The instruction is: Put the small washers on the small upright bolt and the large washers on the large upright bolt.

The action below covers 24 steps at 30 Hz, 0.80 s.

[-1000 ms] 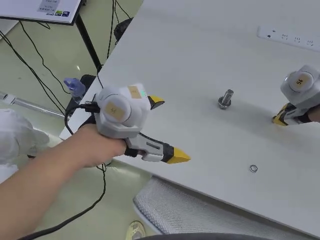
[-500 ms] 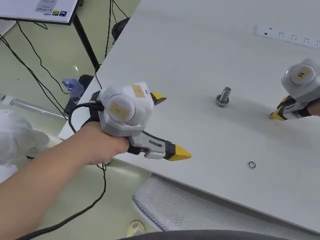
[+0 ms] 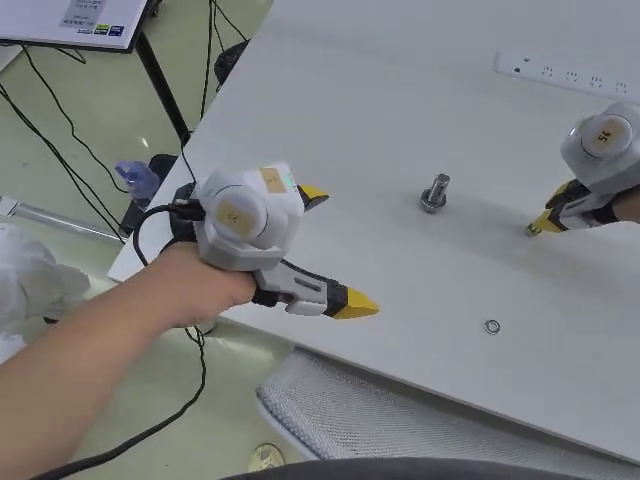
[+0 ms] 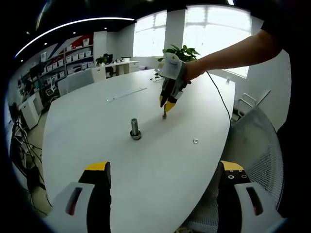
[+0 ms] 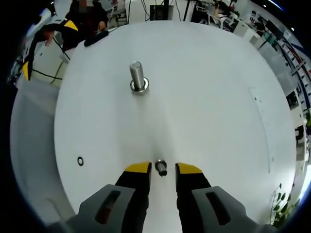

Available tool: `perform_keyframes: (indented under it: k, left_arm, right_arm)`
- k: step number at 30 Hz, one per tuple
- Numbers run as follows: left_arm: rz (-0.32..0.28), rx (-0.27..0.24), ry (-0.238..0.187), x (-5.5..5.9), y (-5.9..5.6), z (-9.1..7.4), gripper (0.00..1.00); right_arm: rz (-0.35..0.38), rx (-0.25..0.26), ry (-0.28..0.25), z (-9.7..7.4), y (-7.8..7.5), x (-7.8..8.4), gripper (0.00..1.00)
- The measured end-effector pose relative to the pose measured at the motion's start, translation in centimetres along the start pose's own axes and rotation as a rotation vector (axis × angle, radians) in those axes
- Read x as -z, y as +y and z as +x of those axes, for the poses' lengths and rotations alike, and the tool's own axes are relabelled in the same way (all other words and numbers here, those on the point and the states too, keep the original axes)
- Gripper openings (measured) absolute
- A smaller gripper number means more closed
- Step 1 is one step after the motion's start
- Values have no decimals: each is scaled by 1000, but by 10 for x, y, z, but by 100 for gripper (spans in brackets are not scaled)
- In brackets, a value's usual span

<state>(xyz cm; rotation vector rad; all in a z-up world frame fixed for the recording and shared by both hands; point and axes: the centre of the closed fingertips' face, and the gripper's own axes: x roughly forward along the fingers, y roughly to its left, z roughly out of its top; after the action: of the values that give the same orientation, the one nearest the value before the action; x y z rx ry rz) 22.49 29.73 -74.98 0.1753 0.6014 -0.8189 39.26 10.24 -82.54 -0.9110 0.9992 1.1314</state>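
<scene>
The large upright bolt (image 3: 434,193) (image 4: 135,130) (image 5: 138,75) stands mid-table with a ring around its base. The small upright bolt (image 5: 161,167) (image 4: 164,115) stands between the tips of my right gripper (image 5: 162,170) (image 3: 540,225) (image 4: 165,101). Its jaws are a little apart and do not touch the bolt. A small washer (image 3: 491,326) (image 4: 196,141) (image 5: 80,160) lies flat near the table's front edge. My left gripper (image 3: 337,250) (image 4: 163,177) hovers over the front left edge, open wide with nothing in it.
The table (image 3: 380,90) is white. A power strip (image 3: 565,75) lies at its far right. A grey mesh chair (image 3: 400,425) sits below the front edge. Cables and a table leg (image 3: 160,75) are on the floor to the left.
The head camera has shifted a little. My right gripper's tips have edged slightly left at the small bolt. My left gripper has hardly moved.
</scene>
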Motion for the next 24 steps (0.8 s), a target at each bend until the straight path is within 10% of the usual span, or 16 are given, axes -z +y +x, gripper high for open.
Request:
perform_keyframes:
  k: [24]
  left_arm:
    - [17,-27,2,-2,-2,12,90]
  right_arm:
    - [-85,-25,-87,-40,61,-13,24]
